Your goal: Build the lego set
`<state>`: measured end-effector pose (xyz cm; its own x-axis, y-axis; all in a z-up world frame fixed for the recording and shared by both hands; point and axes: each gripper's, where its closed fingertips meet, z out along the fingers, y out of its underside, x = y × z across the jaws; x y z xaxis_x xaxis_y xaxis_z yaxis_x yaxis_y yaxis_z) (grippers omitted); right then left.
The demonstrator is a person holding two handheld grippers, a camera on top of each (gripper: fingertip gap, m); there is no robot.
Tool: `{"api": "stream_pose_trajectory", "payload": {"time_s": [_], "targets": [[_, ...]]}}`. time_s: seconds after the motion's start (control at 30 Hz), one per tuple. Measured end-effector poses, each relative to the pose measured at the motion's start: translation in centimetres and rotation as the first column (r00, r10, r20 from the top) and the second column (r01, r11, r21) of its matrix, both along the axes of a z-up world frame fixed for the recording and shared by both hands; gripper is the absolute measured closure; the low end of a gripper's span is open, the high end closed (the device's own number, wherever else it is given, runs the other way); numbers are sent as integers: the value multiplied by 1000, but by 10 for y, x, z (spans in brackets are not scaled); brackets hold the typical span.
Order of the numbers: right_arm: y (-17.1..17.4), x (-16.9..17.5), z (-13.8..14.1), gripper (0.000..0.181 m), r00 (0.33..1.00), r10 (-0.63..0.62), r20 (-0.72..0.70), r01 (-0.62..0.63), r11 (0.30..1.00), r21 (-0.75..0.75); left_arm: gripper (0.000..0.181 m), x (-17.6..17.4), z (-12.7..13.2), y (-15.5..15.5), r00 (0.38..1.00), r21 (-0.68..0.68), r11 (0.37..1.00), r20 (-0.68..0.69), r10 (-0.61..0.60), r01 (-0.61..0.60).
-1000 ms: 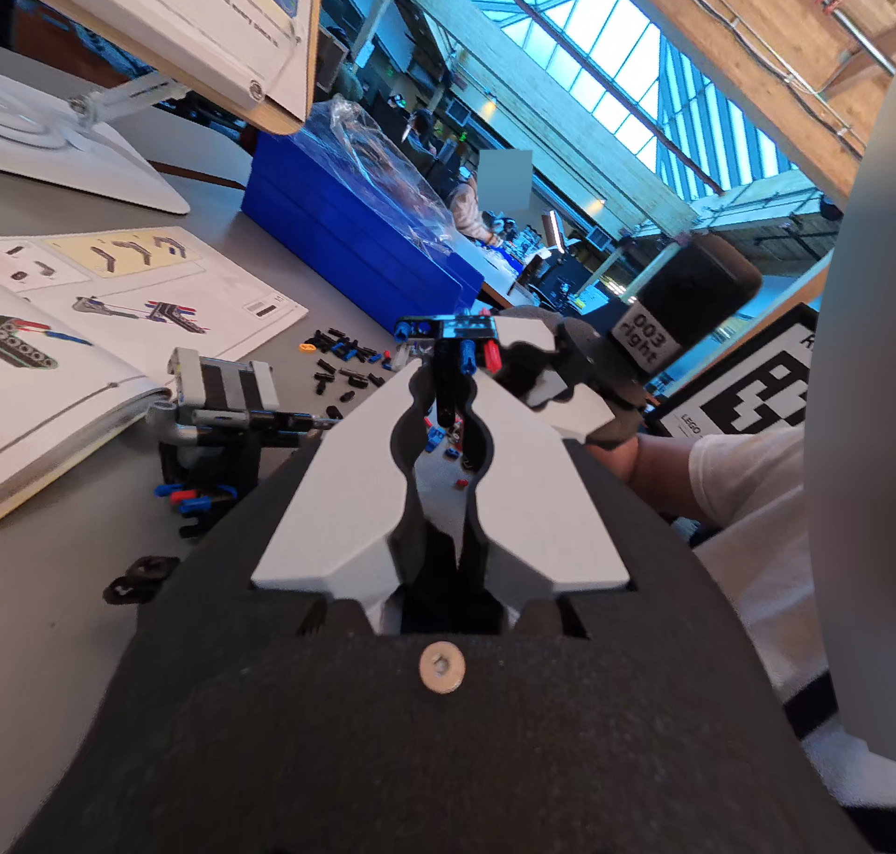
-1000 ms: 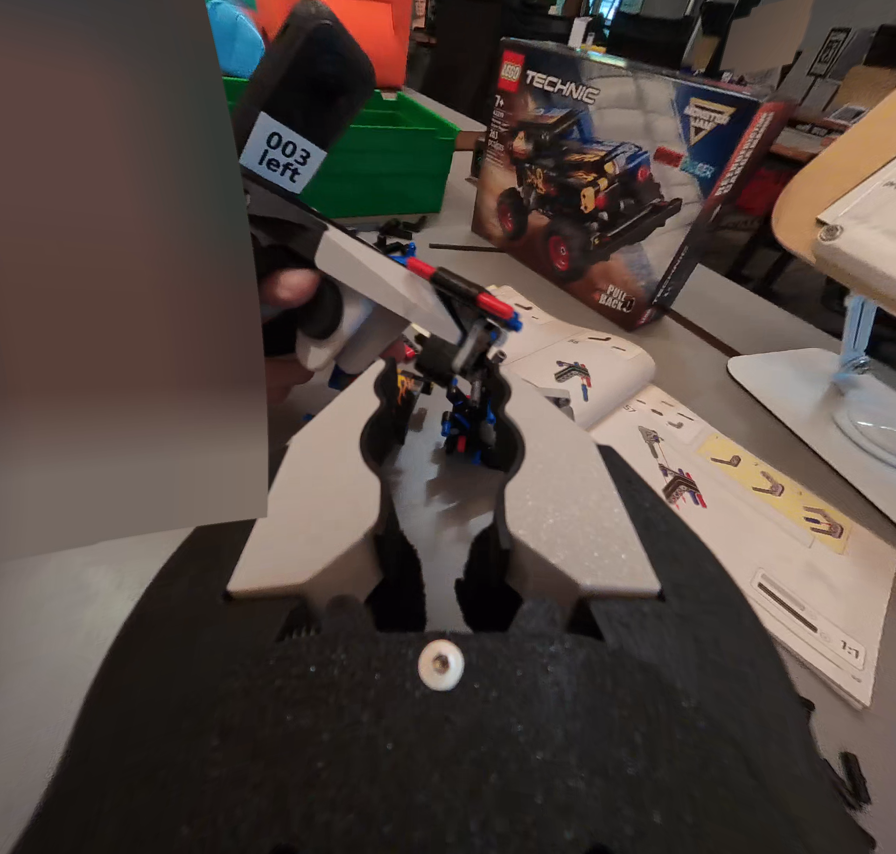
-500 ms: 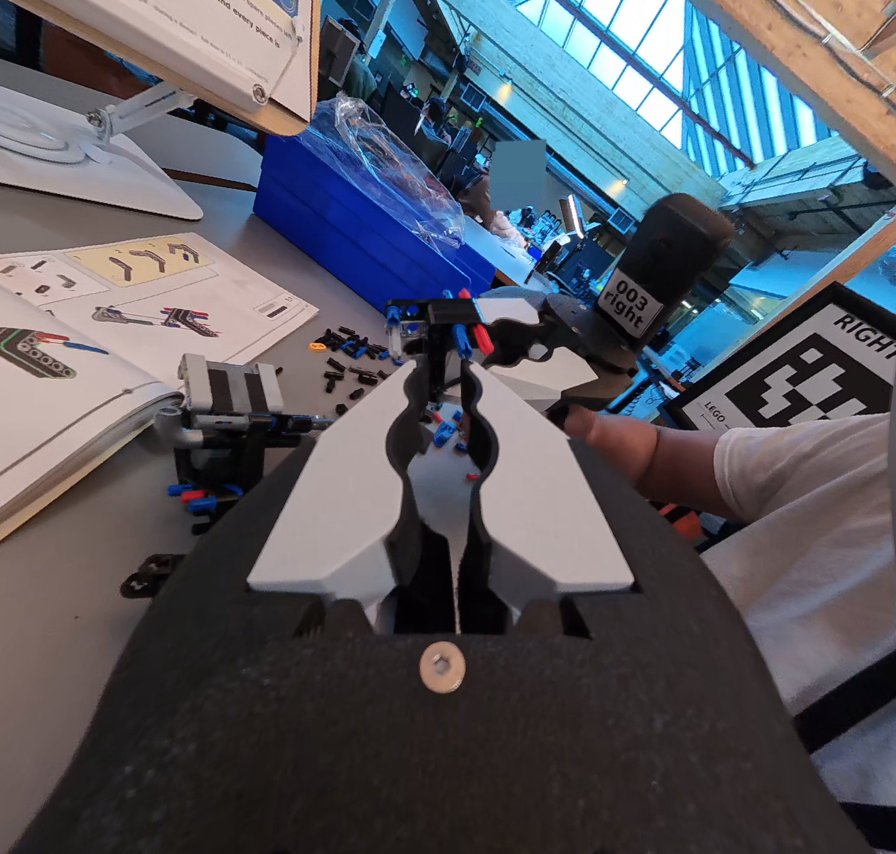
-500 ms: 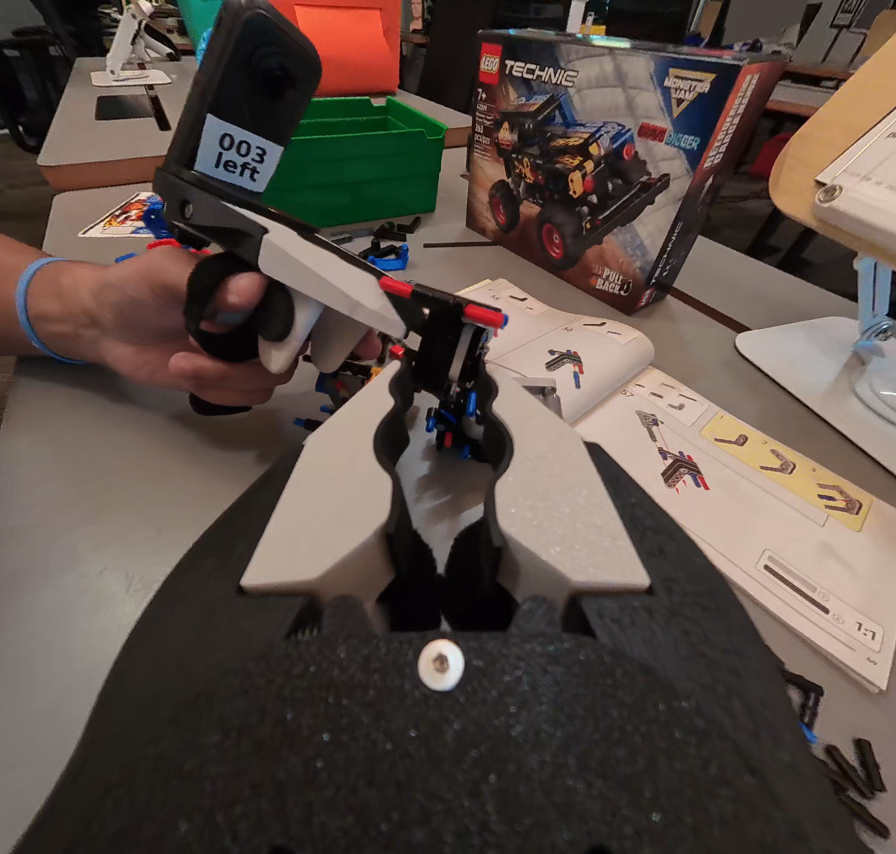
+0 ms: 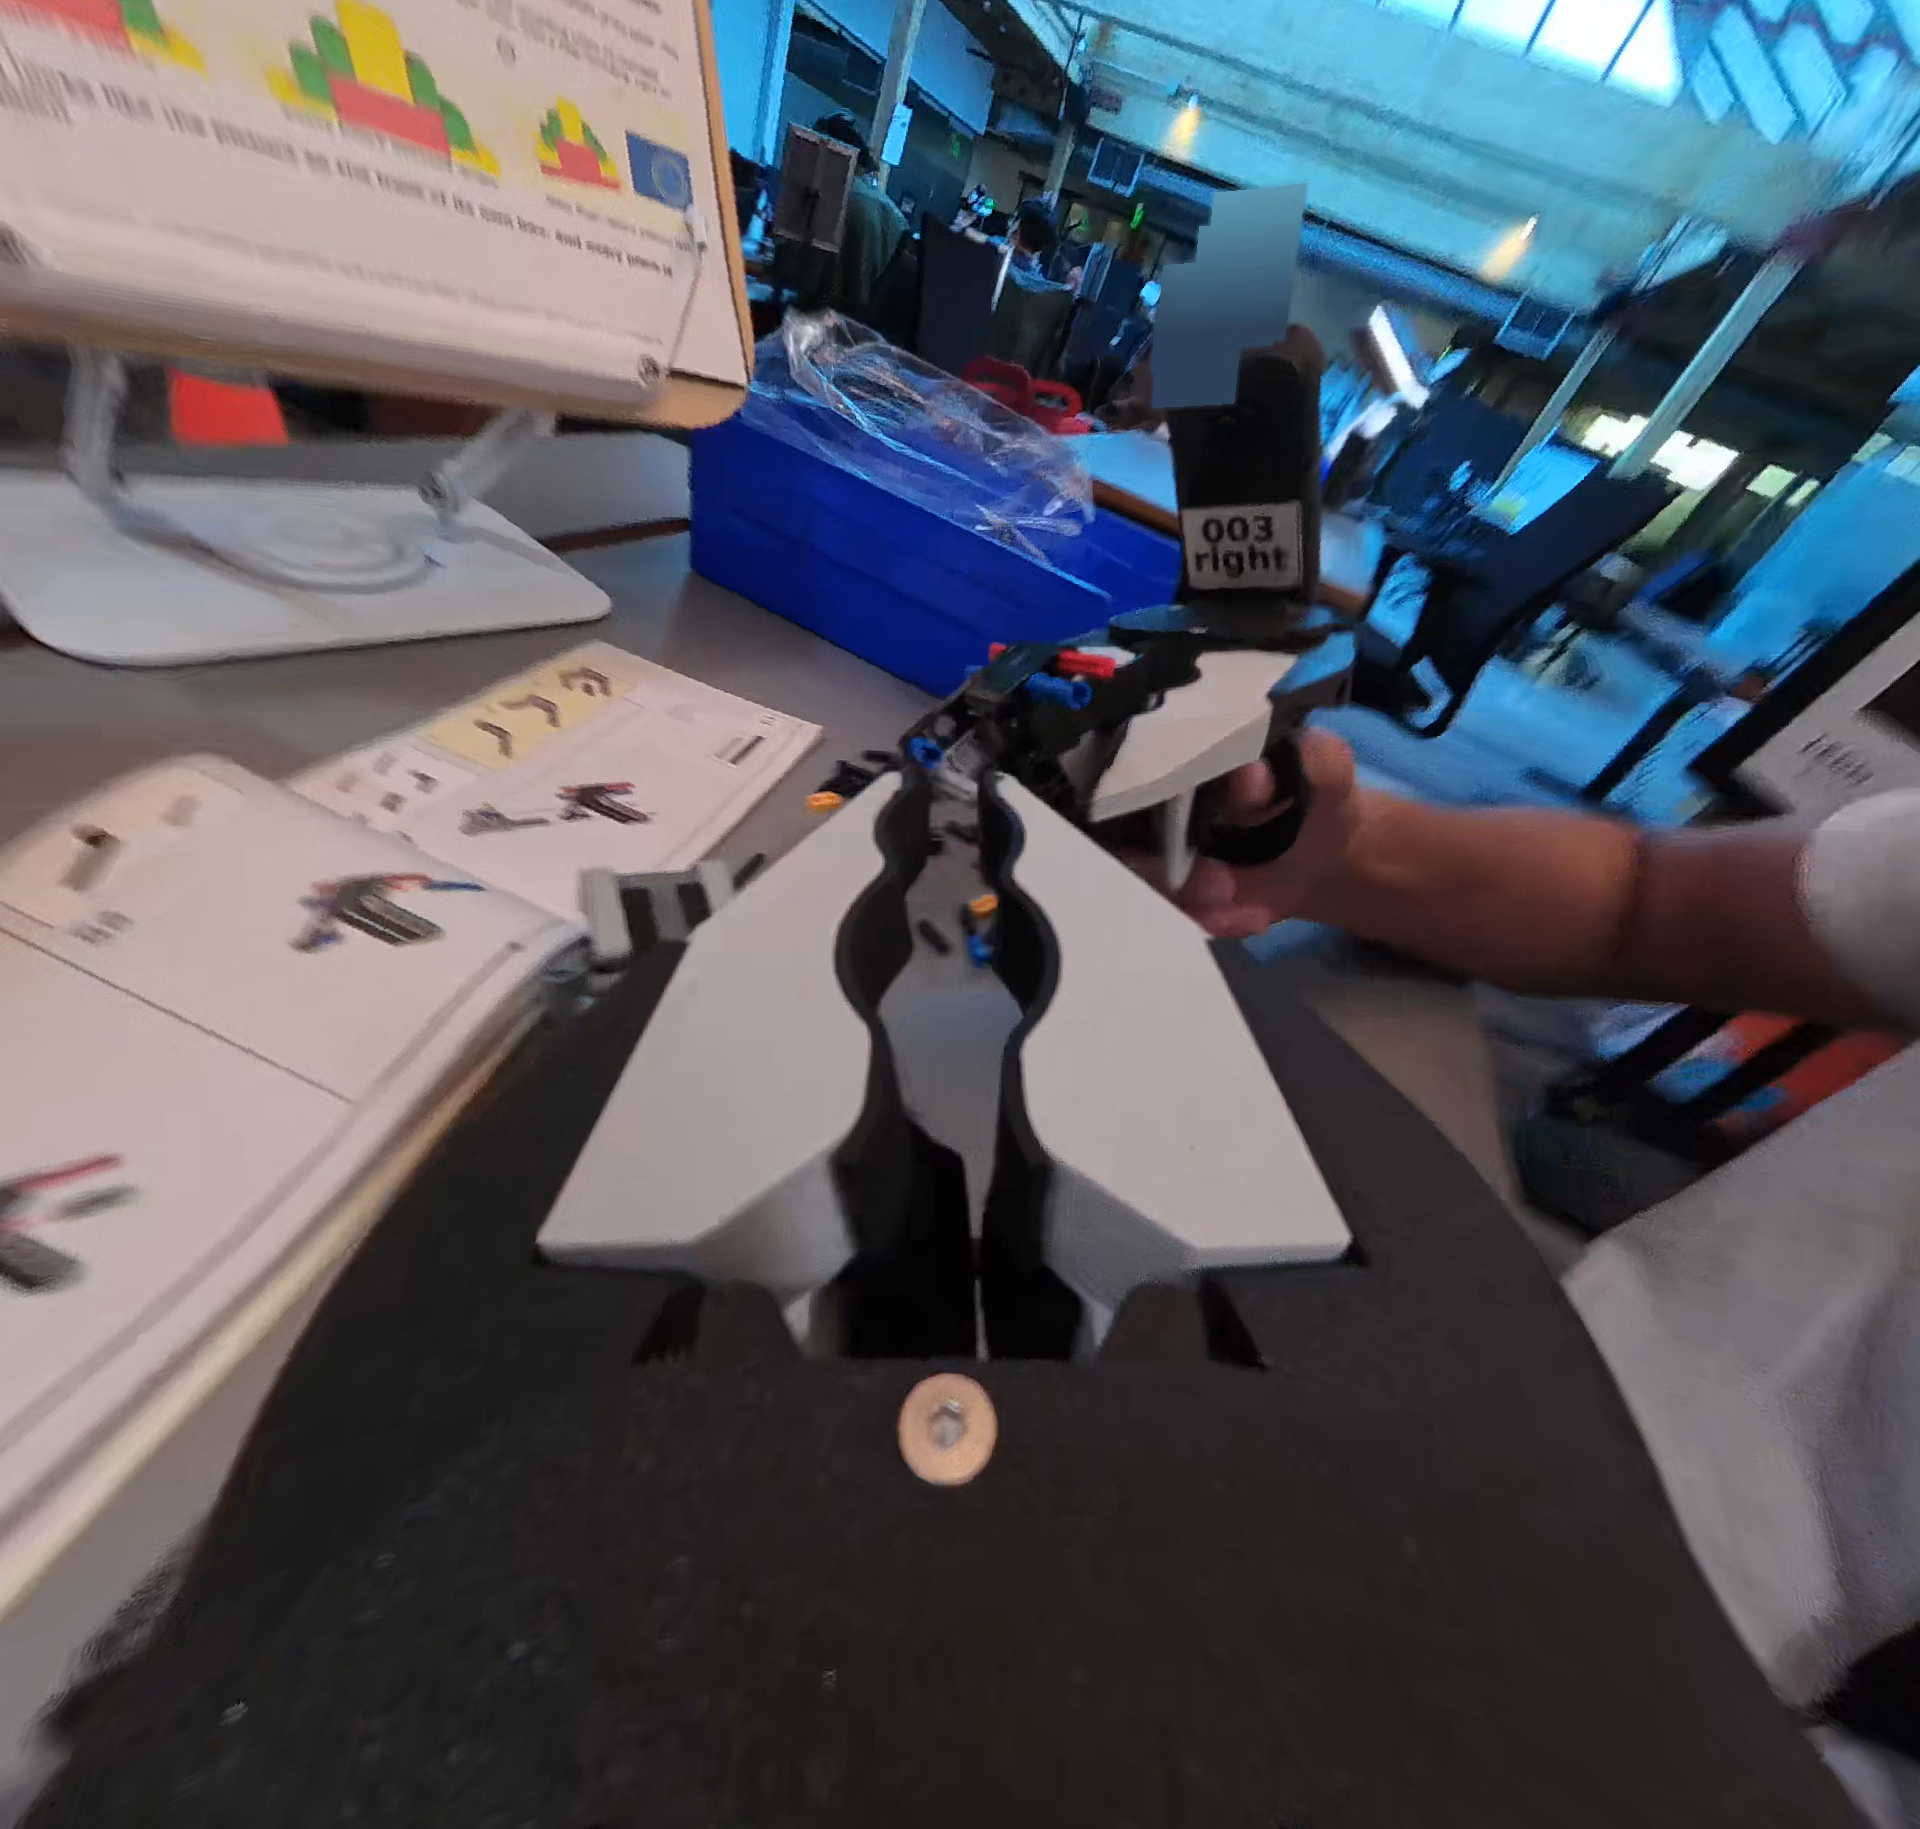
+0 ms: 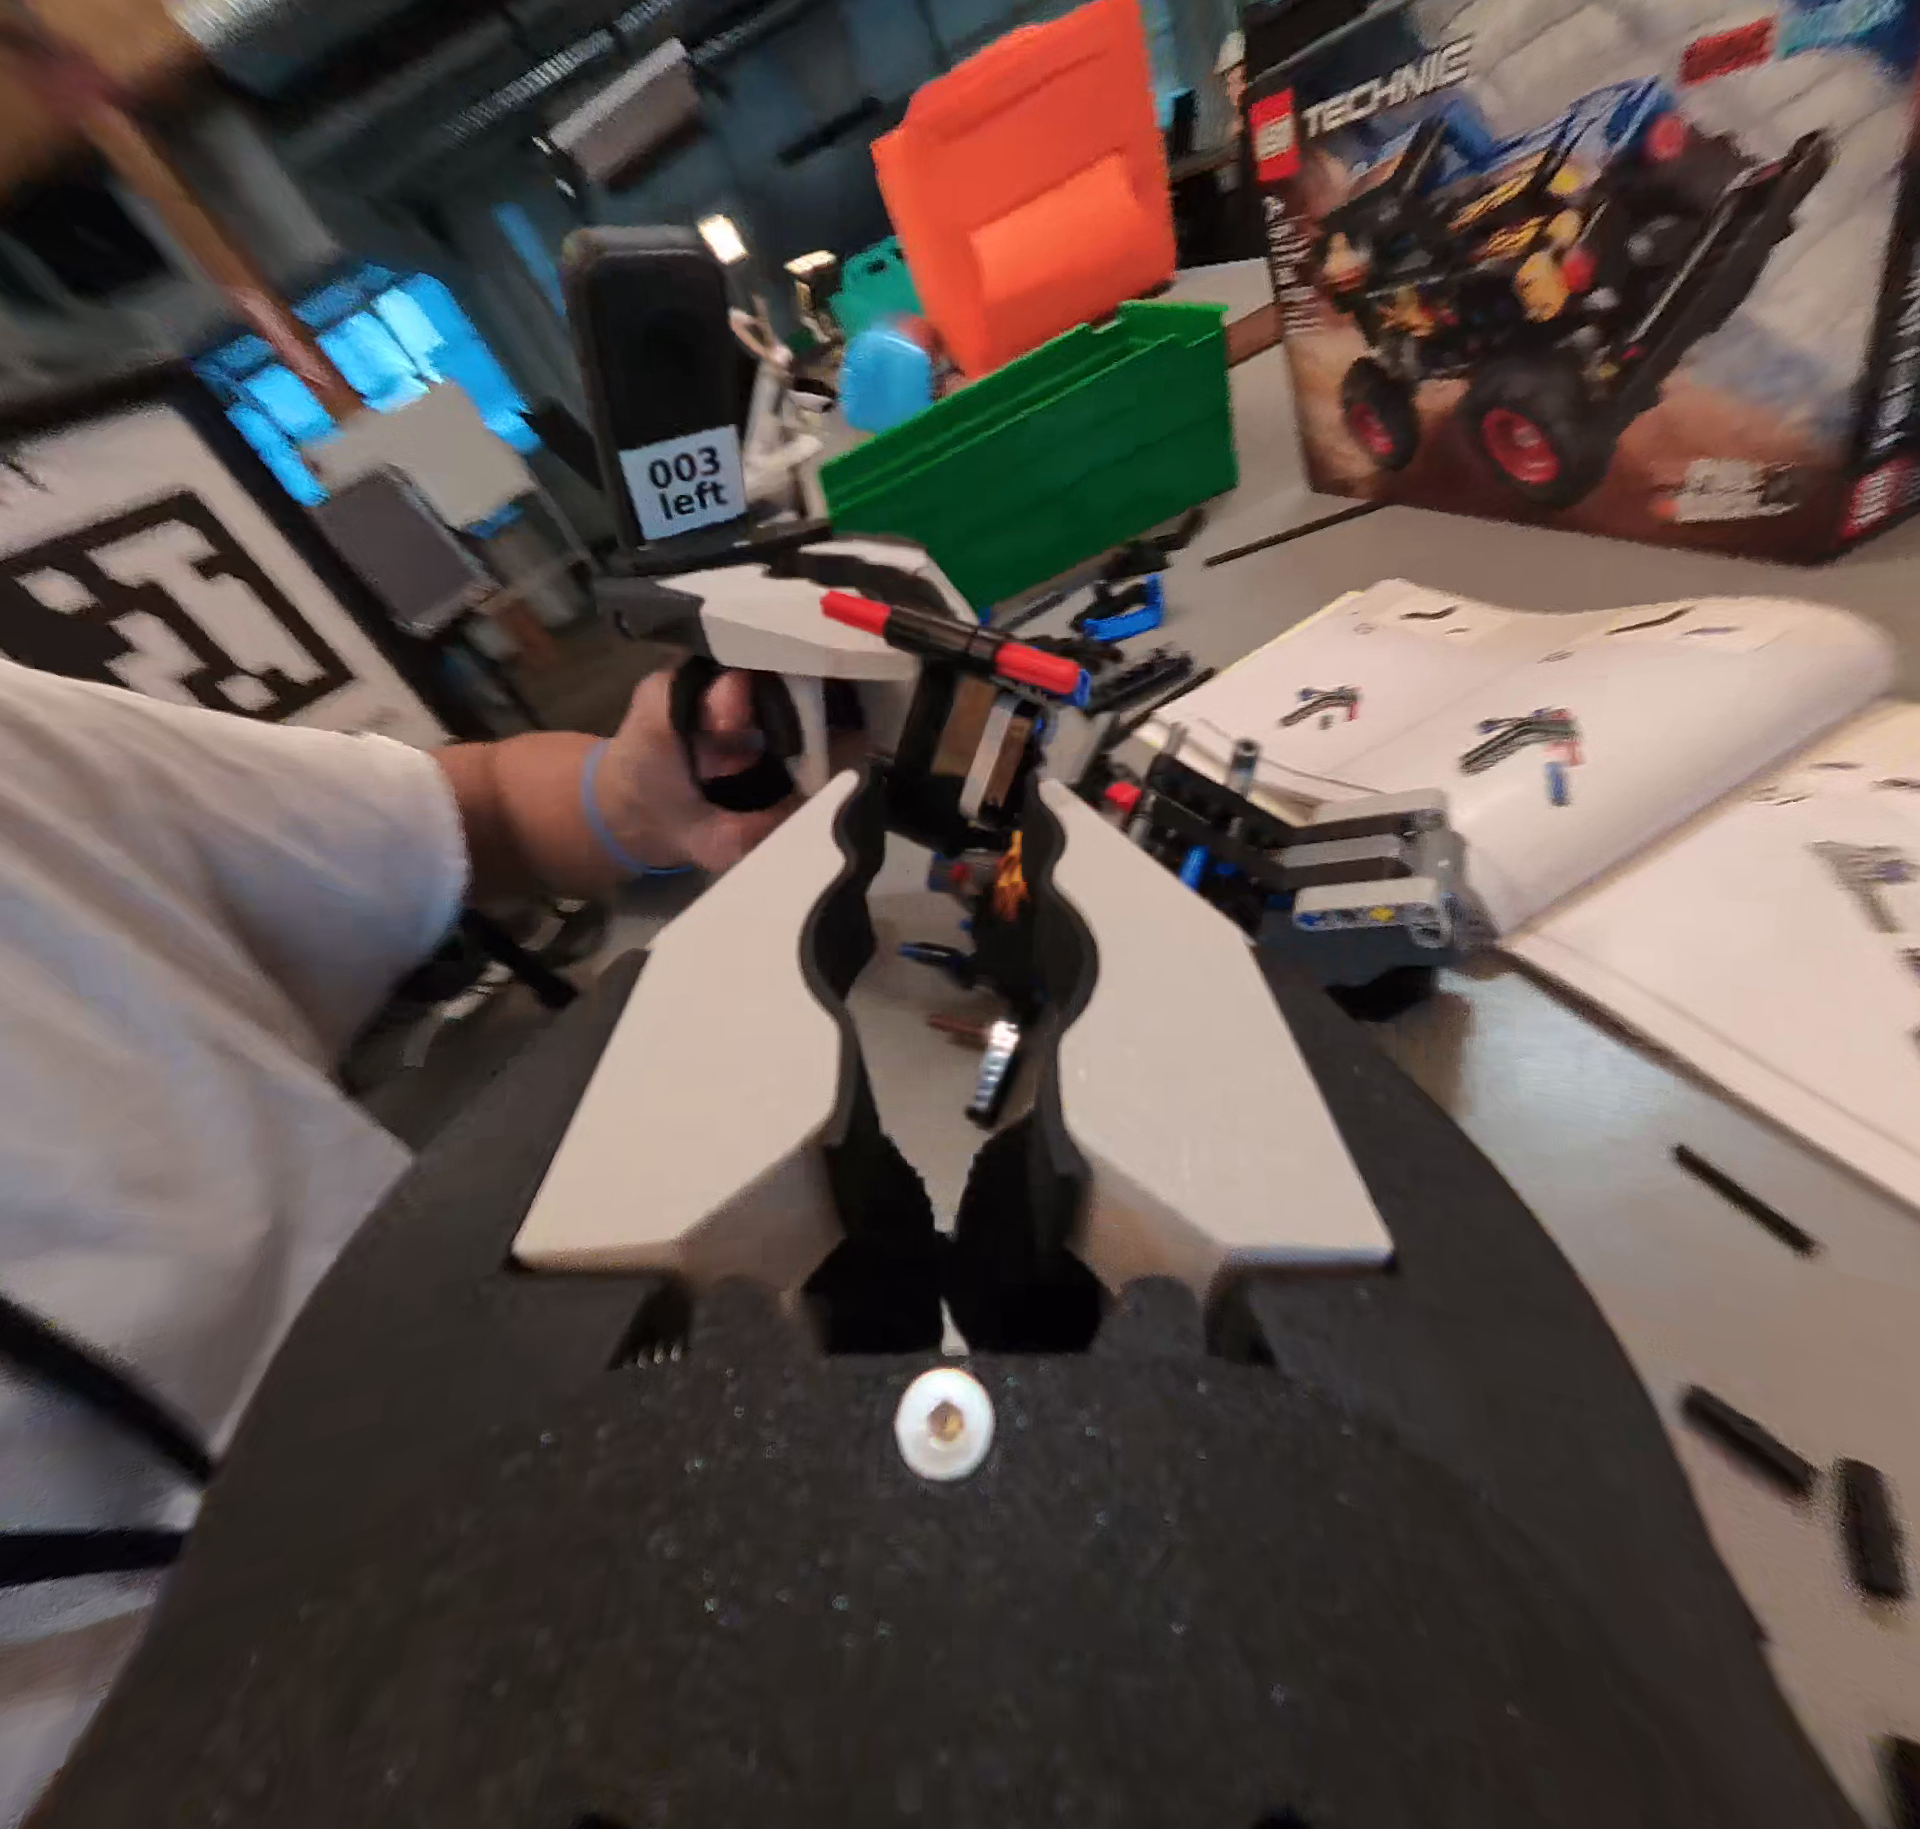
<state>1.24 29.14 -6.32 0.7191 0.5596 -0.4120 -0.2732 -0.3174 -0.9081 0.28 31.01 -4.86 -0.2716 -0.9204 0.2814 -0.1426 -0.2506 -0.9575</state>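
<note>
Fingers of both grippers [image 5: 956,792] [image 6: 951,797] nipped tip-to-tip on one black sub-assembly [image 6: 961,751], raised above the table [image 6: 1507,1052].

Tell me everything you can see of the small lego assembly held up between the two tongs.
The lego assembly is a small, mostly black plastic cluster with a cross axle tipped red at both ends, blue pins and a grey piece. It hangs above the grey table, pinched at the tips of both the left tongs and right tongs.
</note>
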Motion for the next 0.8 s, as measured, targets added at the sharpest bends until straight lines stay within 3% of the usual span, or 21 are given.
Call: {"api": "stream_pose_trajectory", "payload": {"time_s": [0.1, 0.2, 0.27, 0.33, 0.5, 0.57, 0.8], "targets": [[-5, 0, 7, 156, 982, 92, -166, -96, 995, -18, 165, -8, 6, -4, 999, 289, 957, 45, -23, 9], [-13, -5, 16, 157, 920, 203, -334, -220, 975, -14, 154, -9, -6, -13, 998, 582, 813, 54, -29, -8], [-20, -15, 18, 156, 864, 285, -414, -324, 946, -25, 154, -9, -7, -18, 993, 695, 715, 116, -13, -72], [-24, -26, 12, 157, 836, 333, -435, -389, 920, -42, 156, -10, -4, -25, 987, 738, 666, 159, -18, -107], [-34, -41, 14, 156, 726, 425, -541, -518, 855, -24, 168, -14, -6, -36, 987, 728, 683, 142, -72, -55], [-34, -41, 13, 156, 701, 429, -570, -538, 842, -28, 167, -14, -7, -34, 988, 750, 658, 141, -58, -68], [-29, -33, 8, 140, 757, 393, -522, -495, 866, -66, 167, -13, -14, -27, 989, 869, 477, 148, -2, -129]]}}
